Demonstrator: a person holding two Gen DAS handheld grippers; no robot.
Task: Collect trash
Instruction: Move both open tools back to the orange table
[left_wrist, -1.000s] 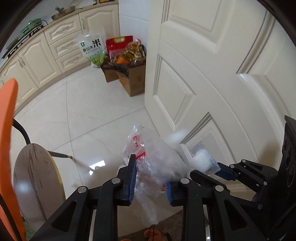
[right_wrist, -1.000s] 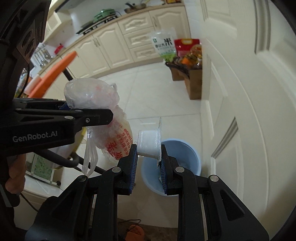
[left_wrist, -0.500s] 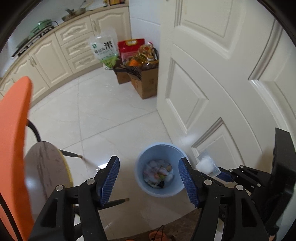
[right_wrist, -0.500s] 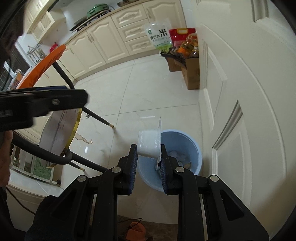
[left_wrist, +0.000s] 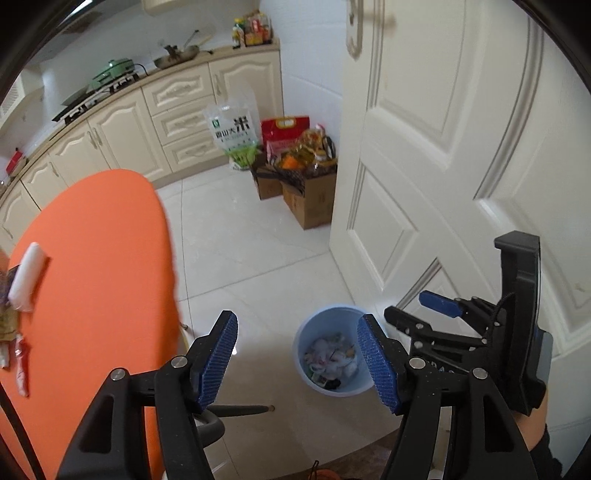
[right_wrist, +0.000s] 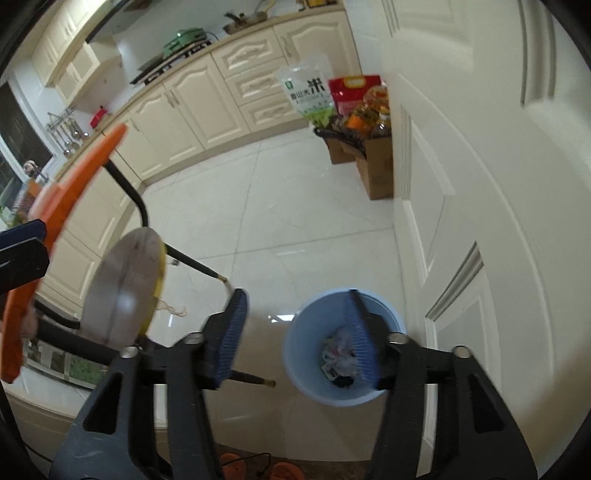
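A light blue trash bin (left_wrist: 306, 334) stands on the white tile floor by the door, with crumpled plastic and paper trash (left_wrist: 332, 360) inside. It also shows in the right wrist view (right_wrist: 306, 332) with the trash (right_wrist: 340, 352) in it. My left gripper (left_wrist: 297, 360) is open and empty, high above the bin. My right gripper (right_wrist: 295, 332) is open and empty, also above the bin. The right gripper shows at the right of the left wrist view (left_wrist: 439, 306).
A white panelled door (left_wrist: 443, 166) stands close on the right. An orange chair (left_wrist: 96, 277) with black legs and a round stool (right_wrist: 122, 291) are on the left. Cardboard boxes (left_wrist: 310, 195) with groceries and a rice bag (left_wrist: 234, 131) sit by the cream cabinets (left_wrist: 122, 140).
My left gripper opened and the plastic bag dropped into the bin. My right gripper then opened and let go of the small clear plastic cup. Both grippers rose.
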